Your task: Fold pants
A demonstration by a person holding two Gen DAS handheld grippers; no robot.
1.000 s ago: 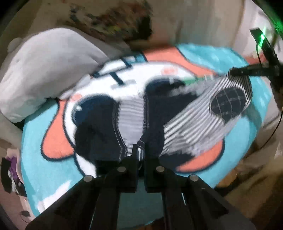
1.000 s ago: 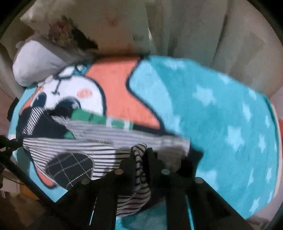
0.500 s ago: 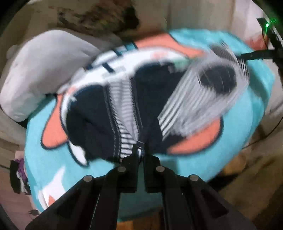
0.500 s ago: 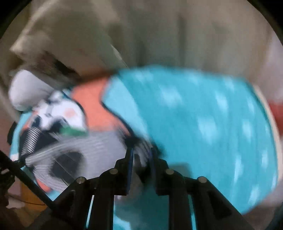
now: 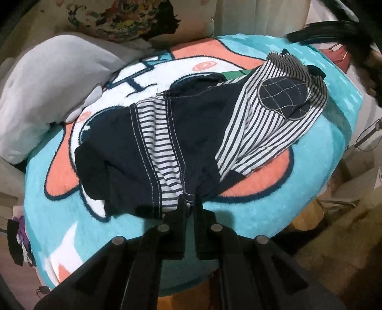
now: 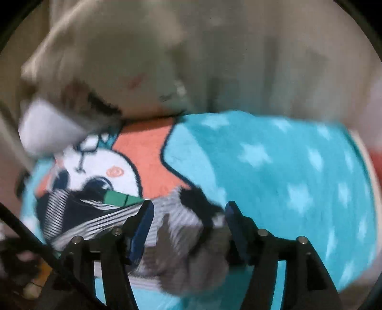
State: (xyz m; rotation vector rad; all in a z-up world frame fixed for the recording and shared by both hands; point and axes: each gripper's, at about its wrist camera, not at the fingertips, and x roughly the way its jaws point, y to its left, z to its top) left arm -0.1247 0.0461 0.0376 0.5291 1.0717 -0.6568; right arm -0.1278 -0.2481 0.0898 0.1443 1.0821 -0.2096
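The pants (image 5: pixel 195 133) are navy with black-and-white striped panels and a dark quilted knee patch (image 5: pixel 284 95). They lie loosely bunched on a teal cartoon blanket (image 5: pixel 310 181). My left gripper (image 5: pixel 188 202) is shut on the near hem of the pants. In the right wrist view my right gripper (image 6: pixel 188 212) is open, its jaws wide apart over the blurred striped pants (image 6: pixel 176 229), gripping nothing.
A grey plush pillow (image 5: pixel 47 88) lies at the blanket's left. A floral cushion (image 5: pixel 133 19) stands behind it. The blanket's teal starred part (image 6: pixel 286 171) stretches to the right. The blanket's edge drops to a wooden floor (image 5: pixel 334 250).
My right gripper has opened and let go of the striped pant leg, which has dropped onto the blanket. My left gripper stays shut on the hem and has pulled it nearer.
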